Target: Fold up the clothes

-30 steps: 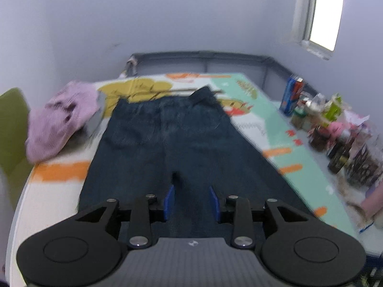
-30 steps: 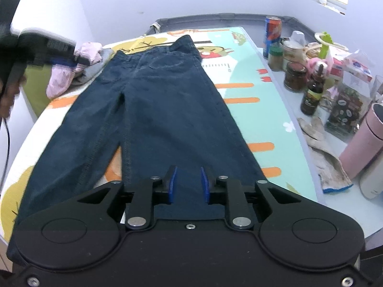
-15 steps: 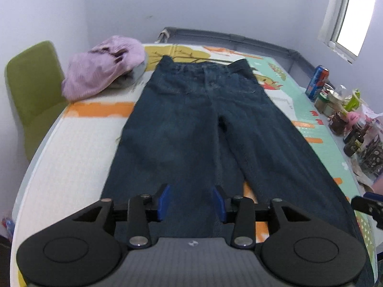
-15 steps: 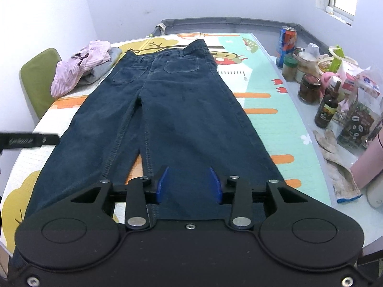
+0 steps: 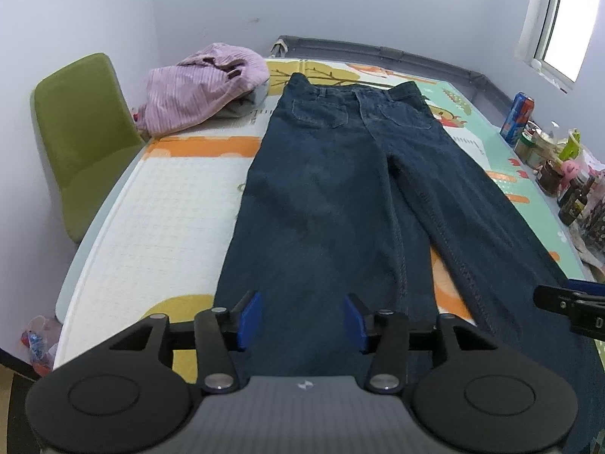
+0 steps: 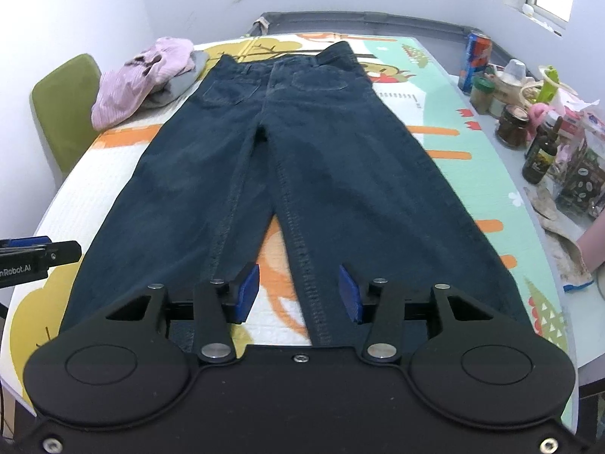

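Left wrist view: dark blue jeans [image 5: 340,196] lie flat, back pockets up, on a patterned play mat [image 5: 170,227] covering the table, waistband at the far end, legs running toward the camera. The left gripper [image 5: 302,319] hangs above the lower part of the jeans' left-hand leg; its blue pads [image 5: 250,317] stand apart and are opening, clear of the fabric, nothing gripped. A heap of pink striped cloth [image 5: 200,87] sits beyond the jeans' waistband corner, left of it. A green chair [image 5: 83,132] stands left of the jeans, off the table. Bottles and jars [image 5: 559,174] crowd the table edge right of the jeans. The right gripper's tip [image 5: 567,302] shows right of the jeans' hem.

Right wrist view: the right gripper [image 6: 298,291] hangs over the inner seam of the jeans' [image 6: 321,159] right-hand leg, near the gap between the legs where the mat [image 6: 280,291] shows. Its pads [image 6: 247,291] are parted and opening, holding nothing. The pink cloth [image 6: 140,75] lies left of the waistband; a drinks can [image 6: 474,60] stands right of it.
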The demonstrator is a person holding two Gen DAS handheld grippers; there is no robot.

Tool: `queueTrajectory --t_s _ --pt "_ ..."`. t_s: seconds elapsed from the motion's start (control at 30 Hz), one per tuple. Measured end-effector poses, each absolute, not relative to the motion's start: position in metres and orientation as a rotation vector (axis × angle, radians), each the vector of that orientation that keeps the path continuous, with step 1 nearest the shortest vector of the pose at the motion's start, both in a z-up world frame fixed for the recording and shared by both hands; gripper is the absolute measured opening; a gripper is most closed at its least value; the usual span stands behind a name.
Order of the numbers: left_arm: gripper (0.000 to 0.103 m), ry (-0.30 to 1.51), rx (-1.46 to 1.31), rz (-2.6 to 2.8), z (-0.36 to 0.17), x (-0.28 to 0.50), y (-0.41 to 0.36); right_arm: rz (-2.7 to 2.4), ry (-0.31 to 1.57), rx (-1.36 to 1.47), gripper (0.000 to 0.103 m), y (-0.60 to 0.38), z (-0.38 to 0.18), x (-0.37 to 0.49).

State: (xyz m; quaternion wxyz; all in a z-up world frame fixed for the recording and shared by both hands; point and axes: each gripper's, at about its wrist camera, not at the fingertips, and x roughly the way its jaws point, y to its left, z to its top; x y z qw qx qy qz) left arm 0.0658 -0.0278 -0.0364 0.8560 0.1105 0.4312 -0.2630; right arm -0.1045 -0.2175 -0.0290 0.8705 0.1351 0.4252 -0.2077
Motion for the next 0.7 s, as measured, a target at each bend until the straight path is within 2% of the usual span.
queueTrajectory --t_s 0.23,0.43,0.57,0.63,0.7 --pt "0.060 0.966 0.258 -0.575 -0.040 0.065 -0.019 -0.426 0.942 0.252 0.059 -0.193 -0.030 -0.091" --pt "0.067 1.022 0.256 -0.687 -0.025 0.081 -0.034 -0.422 0.981 0.245 0.063 -0.195 -0.015 -0.069" --pt "0.070 0.979 0.316 -0.700 0.000 0.097 -0.056 -0.428 0.990 0.202 0.072 -0.204 0.009 -0.046" --pt "0.076 0.946 0.348 -0.703 0.014 0.105 -0.070 -0.437 0.994 0.189 0.074 -0.209 0.023 -0.031" --pt "0.077 0.927 0.366 -0.701 0.028 0.113 -0.082 -0.439 1.001 0.195 0.076 -0.217 0.035 -0.017"
